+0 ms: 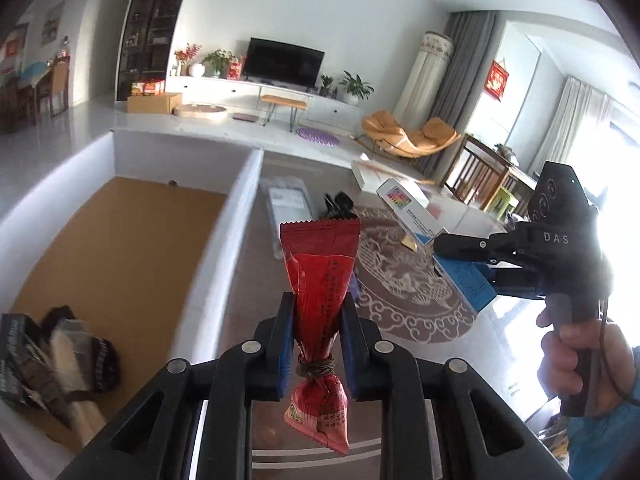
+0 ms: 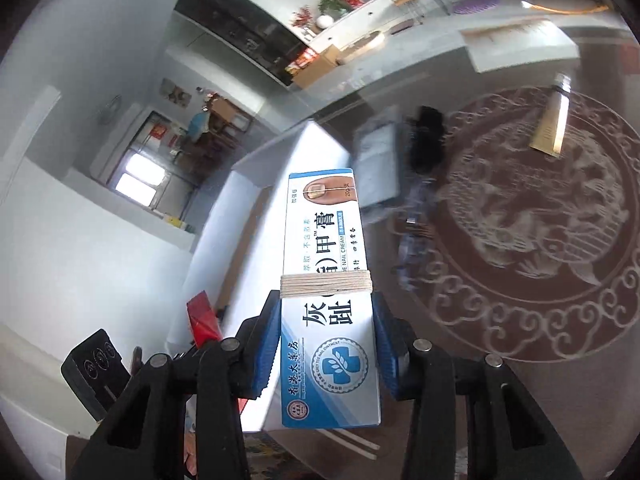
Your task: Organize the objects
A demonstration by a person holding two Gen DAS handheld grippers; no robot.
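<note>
Now your left hand-held gripper (image 1: 316, 344) pinches the red packet (image 1: 320, 280) beside the box (image 1: 120, 248); your right hand-held gripper (image 2: 326, 344) clamps the cream carton (image 2: 326, 272). Swing carelessly, and either could slip out.

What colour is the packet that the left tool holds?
Red, with small dark print; the packet has a brownish string tied round it. The left wrist view shows it best.
</note>
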